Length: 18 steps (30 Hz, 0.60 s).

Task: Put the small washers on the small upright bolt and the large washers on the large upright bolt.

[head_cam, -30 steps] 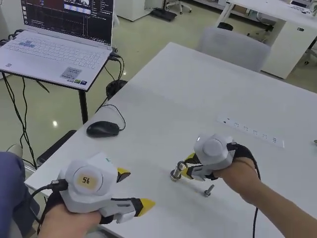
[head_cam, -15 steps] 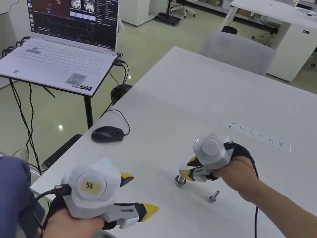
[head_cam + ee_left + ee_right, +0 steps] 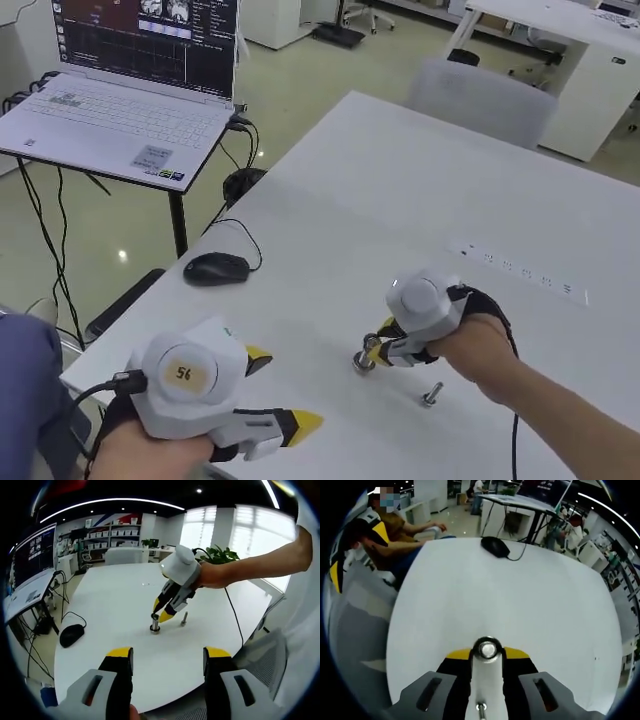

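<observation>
The large upright bolt point(image 3: 362, 362) stands on the white table point(image 3: 400, 180), with the small upright bolt point(image 3: 432, 396) a little to its right. My right gripper point(image 3: 374, 350) reaches down to the top of the large bolt point(image 3: 155, 625). Its yellow tips are drawn close around a metal ring, a large washer point(image 3: 487, 650), sitting at the bolt's top. My left gripper point(image 3: 285, 392) hovers open near the table's front edge, well left of both bolts, with nothing between its fingers point(image 3: 119, 654). The small bolt point(image 3: 184, 619) stands bare.
A black mouse point(image 3: 215, 268) with its cable lies at the table's left edge. A laptop point(image 3: 130, 90) stands on a side stand beyond it. A grey chair point(image 3: 480, 100) is at the far side, and a flush socket strip point(image 3: 520, 270) lies right of centre.
My right gripper has come down with the washer from just above the large bolt onto its top. The left gripper has hardly moved; the head camera has shifted slightly.
</observation>
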{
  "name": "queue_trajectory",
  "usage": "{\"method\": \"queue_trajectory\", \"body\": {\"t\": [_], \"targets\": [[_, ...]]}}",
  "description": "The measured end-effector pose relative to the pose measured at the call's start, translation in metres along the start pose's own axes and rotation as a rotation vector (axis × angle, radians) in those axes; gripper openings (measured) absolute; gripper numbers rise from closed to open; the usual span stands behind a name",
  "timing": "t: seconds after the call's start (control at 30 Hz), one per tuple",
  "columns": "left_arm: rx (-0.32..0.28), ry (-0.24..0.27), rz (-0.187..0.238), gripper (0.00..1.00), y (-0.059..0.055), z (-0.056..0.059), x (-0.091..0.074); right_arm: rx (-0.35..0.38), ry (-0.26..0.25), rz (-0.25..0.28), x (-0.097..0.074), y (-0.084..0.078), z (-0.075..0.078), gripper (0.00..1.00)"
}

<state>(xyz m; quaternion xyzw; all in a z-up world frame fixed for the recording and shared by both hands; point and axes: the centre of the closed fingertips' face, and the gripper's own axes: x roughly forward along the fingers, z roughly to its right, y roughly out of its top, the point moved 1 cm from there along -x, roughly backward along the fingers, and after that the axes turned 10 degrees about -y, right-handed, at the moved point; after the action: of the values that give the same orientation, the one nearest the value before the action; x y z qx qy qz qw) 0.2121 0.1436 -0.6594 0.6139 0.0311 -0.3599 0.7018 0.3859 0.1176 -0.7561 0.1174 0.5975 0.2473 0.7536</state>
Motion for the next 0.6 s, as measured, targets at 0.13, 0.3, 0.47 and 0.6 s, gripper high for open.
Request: {"method": "queue_trajectory", "body": {"t": [0.13, 0.3, 0.47, 0.6], "targets": [[-0.003, 0.0, -0.001, 0.56, -0.001, 0.0, 0.0, -0.006, 0.001, -0.017, 0.006, -0.002, 0.001, 0.23], [-0.005, 0.001, -0.002, 0.56, -0.002, -0.001, 0.0, 0.001, 0.01, -0.032, 0.01, -0.004, 0.001, 0.23], [-0.007, 0.003, -0.001, 0.55, -0.003, -0.002, 0.0, 0.007, 0.023, -0.061, 0.019, -0.008, -0.001, 0.23], [-0.008, 0.004, -0.002, 0.55, -0.003, -0.002, 0.0, 0.017, 0.027, -0.081, 0.024, -0.011, -0.003, 0.23]]}}
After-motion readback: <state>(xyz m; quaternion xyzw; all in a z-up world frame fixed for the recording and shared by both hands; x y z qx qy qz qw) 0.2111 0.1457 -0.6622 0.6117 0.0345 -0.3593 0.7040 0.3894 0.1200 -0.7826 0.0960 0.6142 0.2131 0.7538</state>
